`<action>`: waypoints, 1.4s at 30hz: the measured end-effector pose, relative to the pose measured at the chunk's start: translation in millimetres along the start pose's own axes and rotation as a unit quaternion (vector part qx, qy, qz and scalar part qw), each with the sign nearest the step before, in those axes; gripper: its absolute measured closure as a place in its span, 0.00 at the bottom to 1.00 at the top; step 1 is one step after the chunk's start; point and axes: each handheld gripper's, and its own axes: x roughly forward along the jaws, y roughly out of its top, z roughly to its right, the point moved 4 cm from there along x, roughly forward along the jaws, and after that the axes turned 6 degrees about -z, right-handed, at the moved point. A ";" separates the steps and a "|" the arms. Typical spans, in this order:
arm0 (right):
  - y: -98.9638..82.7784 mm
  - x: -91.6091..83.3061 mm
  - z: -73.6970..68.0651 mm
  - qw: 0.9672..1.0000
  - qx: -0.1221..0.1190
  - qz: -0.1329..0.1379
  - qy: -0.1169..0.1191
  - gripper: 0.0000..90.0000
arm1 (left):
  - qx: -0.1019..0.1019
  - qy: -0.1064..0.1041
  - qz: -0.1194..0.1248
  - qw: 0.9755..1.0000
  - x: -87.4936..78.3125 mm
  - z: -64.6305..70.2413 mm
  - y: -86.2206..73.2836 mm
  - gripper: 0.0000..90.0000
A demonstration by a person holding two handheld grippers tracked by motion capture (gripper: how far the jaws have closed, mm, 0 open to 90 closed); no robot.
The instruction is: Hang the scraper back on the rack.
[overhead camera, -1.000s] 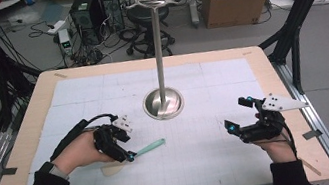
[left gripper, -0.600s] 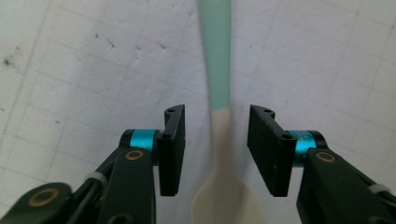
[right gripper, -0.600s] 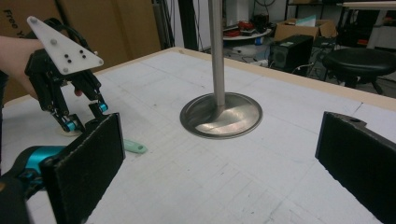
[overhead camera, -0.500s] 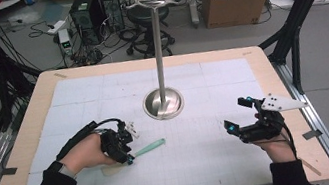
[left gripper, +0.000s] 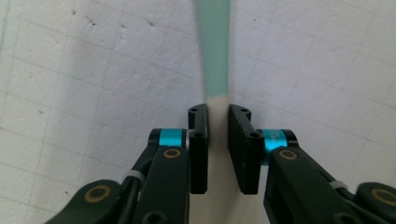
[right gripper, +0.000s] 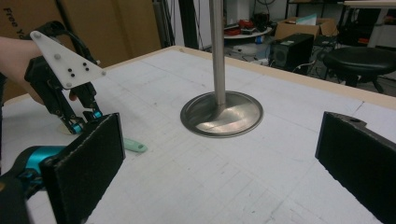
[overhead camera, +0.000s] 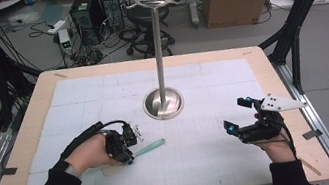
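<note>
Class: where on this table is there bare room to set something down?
Free: the mat behind and either side of the metal stand, and the front middle between both grippers. Crowded: the front left, where the left gripper straddles the green-handled spatula.

In the left gripper view the green-handled utensil is cut off by the top edge, blurred, and its pale end runs under the left gripper; contact cannot be judged. From the high view that hand covers the pale end. The stand pole leaves the right gripper view's top edge.
</note>
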 end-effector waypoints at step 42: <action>0.1 -0.7 1.0 1.000 0.000 0.002 -0.001 0.01 | -0.137 -0.011 0.401 0.905 -100.8 -40.3 -26.8 0.89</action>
